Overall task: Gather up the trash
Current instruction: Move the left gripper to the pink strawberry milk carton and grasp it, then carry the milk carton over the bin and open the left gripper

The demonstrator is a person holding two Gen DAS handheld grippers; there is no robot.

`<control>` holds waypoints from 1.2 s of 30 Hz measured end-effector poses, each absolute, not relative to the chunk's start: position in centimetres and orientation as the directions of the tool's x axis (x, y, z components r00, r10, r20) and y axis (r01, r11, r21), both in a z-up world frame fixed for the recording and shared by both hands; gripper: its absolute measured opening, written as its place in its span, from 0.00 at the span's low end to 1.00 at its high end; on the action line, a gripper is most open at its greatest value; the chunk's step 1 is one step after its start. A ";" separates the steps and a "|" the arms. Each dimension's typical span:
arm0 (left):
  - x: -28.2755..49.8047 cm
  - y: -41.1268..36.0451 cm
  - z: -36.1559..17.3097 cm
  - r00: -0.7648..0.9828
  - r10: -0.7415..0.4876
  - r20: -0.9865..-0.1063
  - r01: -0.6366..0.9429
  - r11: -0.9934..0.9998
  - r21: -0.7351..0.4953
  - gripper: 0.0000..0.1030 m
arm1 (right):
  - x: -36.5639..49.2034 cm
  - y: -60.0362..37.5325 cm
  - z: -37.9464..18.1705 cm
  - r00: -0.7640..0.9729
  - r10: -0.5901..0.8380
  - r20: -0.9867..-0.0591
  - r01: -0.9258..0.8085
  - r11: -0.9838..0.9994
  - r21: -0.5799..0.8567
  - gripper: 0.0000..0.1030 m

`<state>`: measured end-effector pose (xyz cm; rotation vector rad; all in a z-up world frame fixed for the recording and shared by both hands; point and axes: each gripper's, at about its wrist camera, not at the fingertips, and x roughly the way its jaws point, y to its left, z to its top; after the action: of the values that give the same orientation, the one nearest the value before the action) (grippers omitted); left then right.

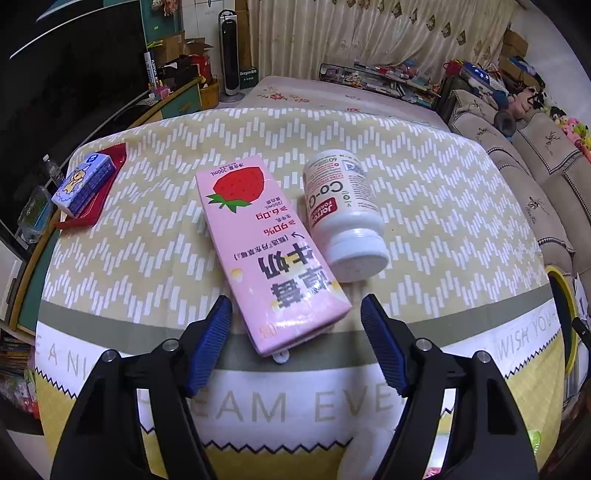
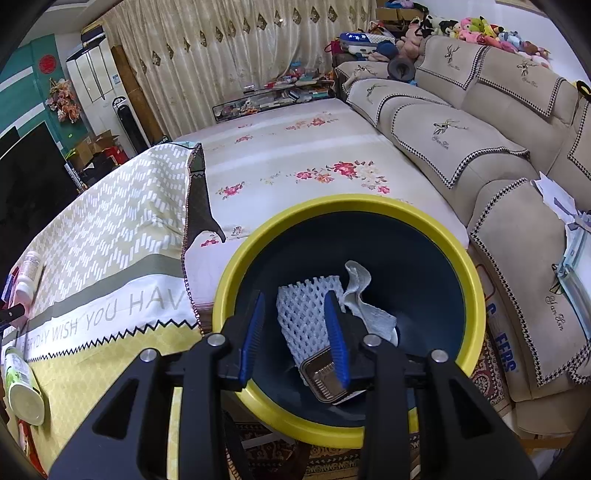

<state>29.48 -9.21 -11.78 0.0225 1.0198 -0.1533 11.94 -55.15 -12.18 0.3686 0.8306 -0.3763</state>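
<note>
A home living room; sofa [image 2: 461, 147], curtains [image 2: 221, 55], plush toys [image 2: 480, 29], television [image 2: 33, 173].

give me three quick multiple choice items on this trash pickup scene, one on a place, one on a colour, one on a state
1. Where does the white pill bottle lie?
A. inside the bin
B. on the table beside the pink strawberry milk carton
C. on the sofa

2. What colour is the rim of the bin?
A. red
B. yellow
C. white

3. How is the left gripper?
A. open, fingers either side of the carton's near end
C. shut on the bottle
B. lifting the carton

Answers: 1 B, the two lie side by side on the tablecloth; 2 B, a yellow ring around a dark inside; 3 A, gaps show between both pads and the carton.
</note>
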 end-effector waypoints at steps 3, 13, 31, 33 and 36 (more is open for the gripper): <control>29.8 -8.7 -12.2 0.510 -0.123 -0.852 0.138 0.989 -0.060 0.59 | 12.2 -54.8 -12.4 0.615 -0.170 -0.770 0.451 0.877 0.167 0.32; 28.1 -3.6 -11.7 0.550 -0.081 -0.832 0.081 0.996 -0.043 0.66 | 12.8 -53.7 -12.4 0.617 -0.153 -0.771 0.428 0.888 0.166 0.32; 26.0 -3.8 -8.3 0.719 -0.054 -0.693 0.092 0.996 0.018 0.47 | 12.8 -53.4 -11.9 0.624 -0.151 -0.767 0.417 0.894 0.163 0.35; 24.8 -4.4 -6.3 0.745 -0.064 -0.664 0.121 0.992 0.040 0.47 | 12.8 -53.5 -12.1 0.622 -0.150 -0.768 0.419 0.893 0.165 0.35; 22.5 -6.1 -3.1 0.763 -0.113 -0.637 0.192 0.980 0.057 0.47 | 12.7 -53.7 -12.1 0.623 -0.149 -0.768 0.419 0.893 0.167 0.35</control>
<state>22.45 -6.05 -3.09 0.1213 0.6837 -0.1663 12.72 -53.69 -12.09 0.3482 0.8390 -0.3332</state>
